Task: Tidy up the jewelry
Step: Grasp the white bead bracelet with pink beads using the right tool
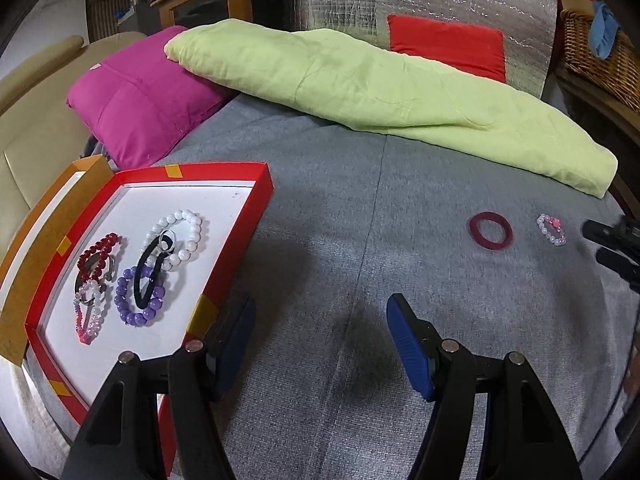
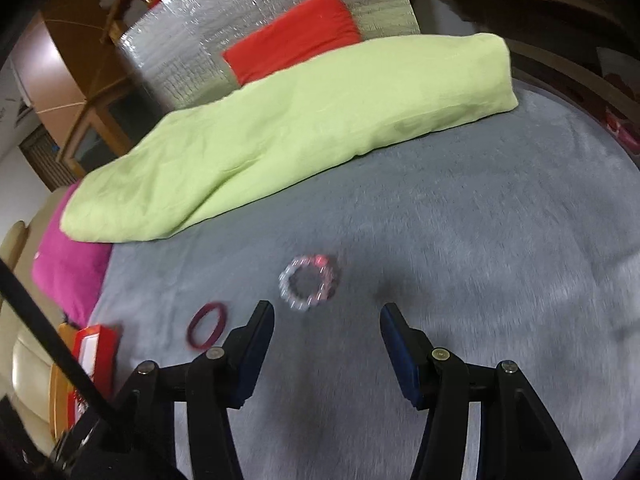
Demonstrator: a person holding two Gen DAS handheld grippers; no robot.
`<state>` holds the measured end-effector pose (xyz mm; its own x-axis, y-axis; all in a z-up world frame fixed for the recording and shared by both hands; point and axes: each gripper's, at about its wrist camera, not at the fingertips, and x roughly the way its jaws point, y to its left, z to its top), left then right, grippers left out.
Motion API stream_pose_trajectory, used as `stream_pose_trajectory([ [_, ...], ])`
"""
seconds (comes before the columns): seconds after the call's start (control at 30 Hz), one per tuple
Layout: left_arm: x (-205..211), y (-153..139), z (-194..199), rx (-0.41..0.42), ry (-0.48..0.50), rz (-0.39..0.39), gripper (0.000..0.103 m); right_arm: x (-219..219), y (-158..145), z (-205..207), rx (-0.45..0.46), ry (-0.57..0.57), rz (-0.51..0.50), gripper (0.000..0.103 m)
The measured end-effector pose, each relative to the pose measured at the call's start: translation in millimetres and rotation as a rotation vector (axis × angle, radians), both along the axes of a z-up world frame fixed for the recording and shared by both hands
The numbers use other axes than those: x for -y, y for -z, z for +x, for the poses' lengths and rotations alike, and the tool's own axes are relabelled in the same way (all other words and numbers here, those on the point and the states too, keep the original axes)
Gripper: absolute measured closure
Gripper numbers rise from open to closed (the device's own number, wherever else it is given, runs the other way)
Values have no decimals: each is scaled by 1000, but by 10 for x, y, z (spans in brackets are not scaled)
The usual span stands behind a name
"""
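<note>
A red tray (image 1: 240, 236) with a white floor sits at the left on the grey bed cover. It holds a white bead bracelet (image 1: 188, 232), a purple bead bracelet (image 1: 136, 304), a dark red bead bracelet (image 1: 96, 254), a pink-white bracelet (image 1: 88, 316) and a black hair tie (image 1: 150, 276). A dark red ring (image 1: 491, 229) (image 2: 208, 325) and a pale bead bracelet (image 1: 552, 230) (image 2: 310, 282) lie loose on the cover. My left gripper (image 1: 320, 312) is open and empty beside the tray. My right gripper (image 2: 326, 314) is open and empty, just short of the pale bracelet; it also shows at the right edge of the left wrist view (image 1: 612, 244).
A light green folded blanket (image 1: 380, 92) lies across the back, over a magenta pillow (image 1: 136, 100). A silver foil panel (image 1: 420, 4) with a red cushion (image 1: 448, 44) stands behind. A wicker basket (image 1: 600, 52) is at the far right. A beige sofa (image 1: 28, 120) is at the left.
</note>
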<state>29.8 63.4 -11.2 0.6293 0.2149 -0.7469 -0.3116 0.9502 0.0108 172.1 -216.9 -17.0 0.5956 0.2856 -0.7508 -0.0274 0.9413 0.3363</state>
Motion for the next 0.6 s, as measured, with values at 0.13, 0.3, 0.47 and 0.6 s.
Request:
stream_pose_trajectory([
  [0.13,8,3,20,-6,10,-10,35,-175,69,215,-26,-29,-82,55],
  [0.3,29,-2,30,-6,21,-19,35,-349,276,372,-58,-41,-227,75],
  [0.47,62,-16,35,2,26,-26,35,-284,211,210,-39,-67,-215,95],
  [0.6,144,-15,37,3,41,-22,35,-104,91,-218,6,-50,-90,95],
])
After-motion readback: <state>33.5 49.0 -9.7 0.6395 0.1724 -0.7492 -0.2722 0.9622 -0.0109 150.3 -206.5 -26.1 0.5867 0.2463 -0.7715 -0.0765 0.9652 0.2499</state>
